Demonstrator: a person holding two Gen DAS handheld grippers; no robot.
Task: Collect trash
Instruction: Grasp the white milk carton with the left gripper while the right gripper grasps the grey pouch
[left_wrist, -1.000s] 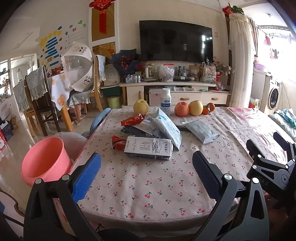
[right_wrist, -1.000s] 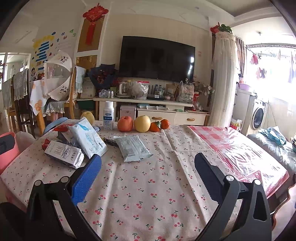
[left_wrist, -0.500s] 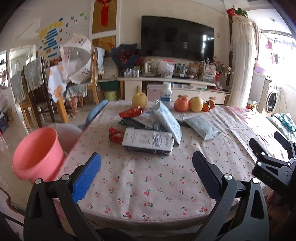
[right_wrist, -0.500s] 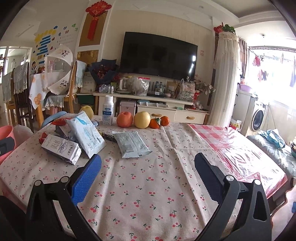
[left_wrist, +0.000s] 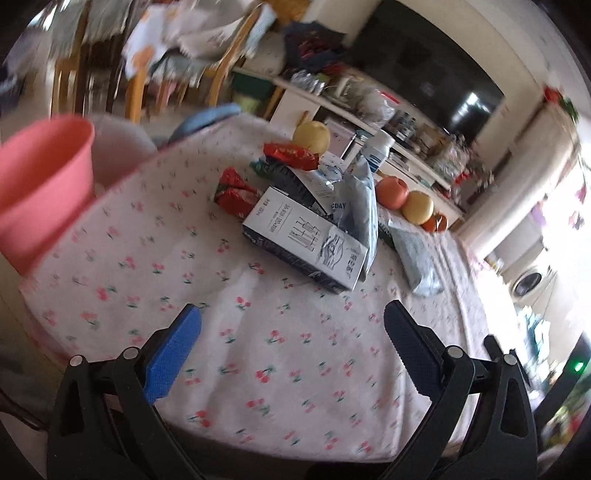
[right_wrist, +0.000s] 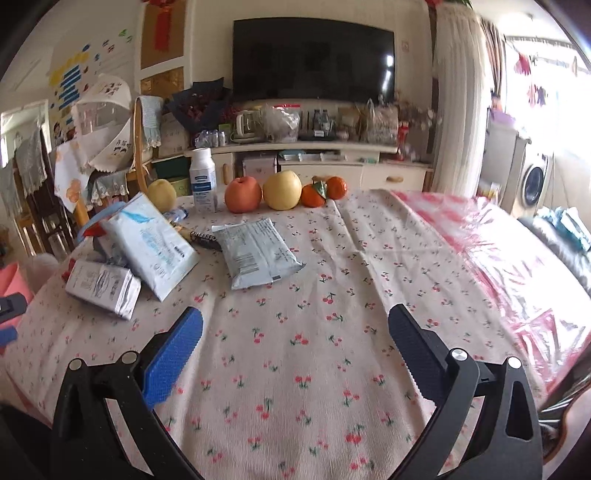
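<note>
A white carton (left_wrist: 306, 243) lies on the cherry-print tablecloth (left_wrist: 166, 266), also in the right wrist view (right_wrist: 101, 288). Red wrappers (left_wrist: 234, 192) (left_wrist: 291, 155) and pale blue-grey packets (left_wrist: 360, 206) (right_wrist: 255, 251) (right_wrist: 153, 243) lie around it. A pink bin (left_wrist: 40, 184) stands off the table's left edge. My left gripper (left_wrist: 291, 325) is open and empty, above the cloth in front of the carton. My right gripper (right_wrist: 295, 325) is open and empty, above the cloth near the grey packet.
Apples, a pear and oranges (right_wrist: 280, 190) line the far edge beside a white bottle (right_wrist: 203, 181). A red checked plastic cover (right_wrist: 480, 236) lies on the table's right part. Chairs (left_wrist: 147, 74) stand to the left. A TV cabinet (right_wrist: 314, 158) stands behind.
My left gripper has moved forward over the table and tilted; the carton and pink bin appear much closer. My right gripper has moved forward and dipped toward the cloth.
</note>
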